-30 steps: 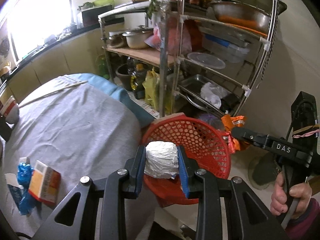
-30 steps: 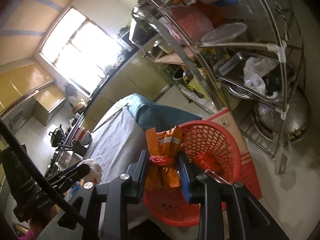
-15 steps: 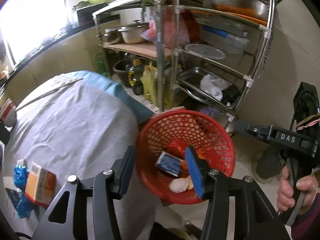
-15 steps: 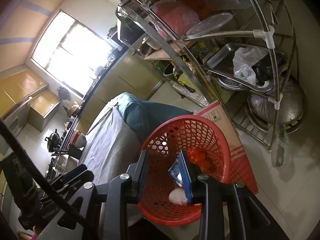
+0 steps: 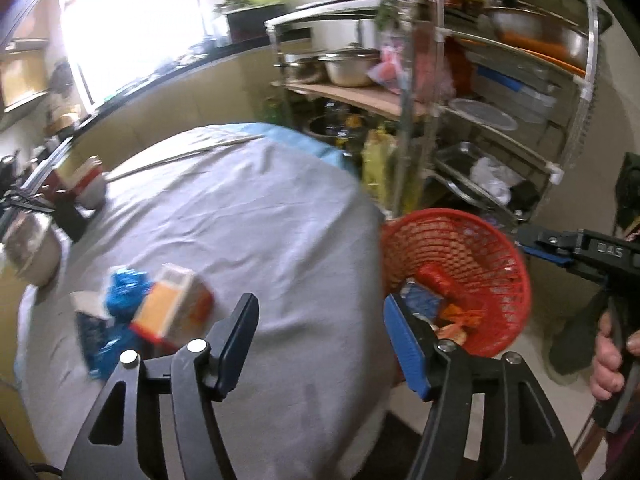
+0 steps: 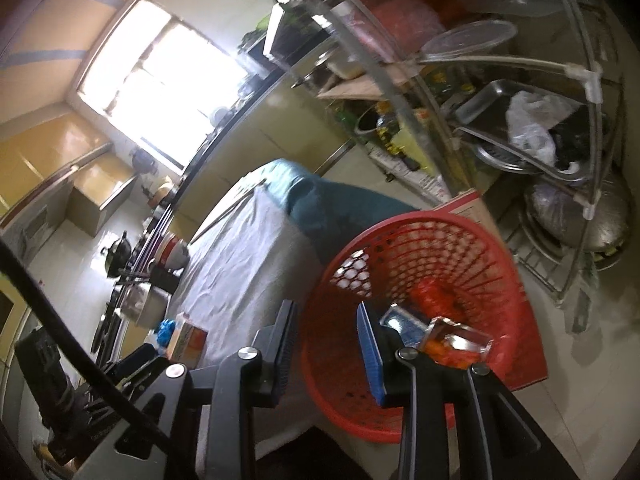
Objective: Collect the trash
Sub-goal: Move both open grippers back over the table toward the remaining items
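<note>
Lying in the bottom of the red basket [image 6: 460, 240] are several pieces of trash: a blue packet [image 6: 400, 322], a red wrapper [image 6: 434, 294] and an orange packet [image 6: 456, 346]. From the right wrist view the basket sits just ahead of and to the right of the right gripper [image 6: 330, 344], whose jaws are opening with nothing between them, only the basket rim and the grey cloth behind the gap. The basket stands on a red-and-white carton [image 6: 472, 208] on the floor, touching the edge of the cloth-covered table [image 5: 248, 216].

In the left wrist view the left gripper [image 5: 320, 336] hangs over the near edge of that table, its jaws opening wide and empty, with the basket just off its right finger. To its left on the cloth lie more pieces of trash, close together: an orange-and-white box [image 5: 172, 308], a crumpled blue wrapper [image 5: 124, 284] and a small white-and-blue box [image 5: 90, 316]. Farther off stands a steel rack [image 5: 500, 128] loaded with pots and trays. At the right edge a hand [image 5: 612, 364] holds the other gripper's handle.
</note>
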Action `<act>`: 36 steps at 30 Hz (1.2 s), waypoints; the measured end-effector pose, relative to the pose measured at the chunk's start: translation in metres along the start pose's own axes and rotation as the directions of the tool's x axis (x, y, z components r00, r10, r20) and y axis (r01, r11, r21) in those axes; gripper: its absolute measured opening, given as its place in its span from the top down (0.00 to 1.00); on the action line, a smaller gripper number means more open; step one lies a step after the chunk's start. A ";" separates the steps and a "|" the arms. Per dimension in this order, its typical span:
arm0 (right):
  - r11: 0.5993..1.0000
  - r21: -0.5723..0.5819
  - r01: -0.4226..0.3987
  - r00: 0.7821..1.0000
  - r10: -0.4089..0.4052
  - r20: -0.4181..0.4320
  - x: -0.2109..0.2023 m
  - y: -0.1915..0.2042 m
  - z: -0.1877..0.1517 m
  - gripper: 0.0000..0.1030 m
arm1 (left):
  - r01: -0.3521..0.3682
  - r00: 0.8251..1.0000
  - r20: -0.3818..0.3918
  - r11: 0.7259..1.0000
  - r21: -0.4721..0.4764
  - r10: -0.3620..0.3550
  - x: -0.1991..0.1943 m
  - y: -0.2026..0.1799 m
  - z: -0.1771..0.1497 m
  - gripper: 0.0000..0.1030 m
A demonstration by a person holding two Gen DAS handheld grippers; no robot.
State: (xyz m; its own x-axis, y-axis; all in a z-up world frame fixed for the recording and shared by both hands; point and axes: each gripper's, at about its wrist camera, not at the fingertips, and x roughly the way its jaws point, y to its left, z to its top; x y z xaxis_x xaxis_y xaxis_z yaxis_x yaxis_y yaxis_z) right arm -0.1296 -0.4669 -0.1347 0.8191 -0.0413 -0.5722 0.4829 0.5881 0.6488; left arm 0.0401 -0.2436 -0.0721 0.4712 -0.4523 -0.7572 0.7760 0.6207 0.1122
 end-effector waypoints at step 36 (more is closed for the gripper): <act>0.936 -0.321 -0.147 0.967 0.068 -0.244 0.121 0.197 -0.056 0.33 | -0.435 0.900 -0.213 0.758 -0.486 0.380 -0.029 0.261 -0.107 0.29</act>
State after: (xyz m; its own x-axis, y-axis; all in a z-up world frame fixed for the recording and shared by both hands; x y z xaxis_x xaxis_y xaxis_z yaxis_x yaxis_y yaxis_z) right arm 0.0474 -0.3110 -0.1044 0.7496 0.1973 -0.6318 0.2322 0.8154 0.5302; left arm 0.1846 0.0001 -0.0895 0.6298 -0.0346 -0.7760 0.1794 0.9785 0.1019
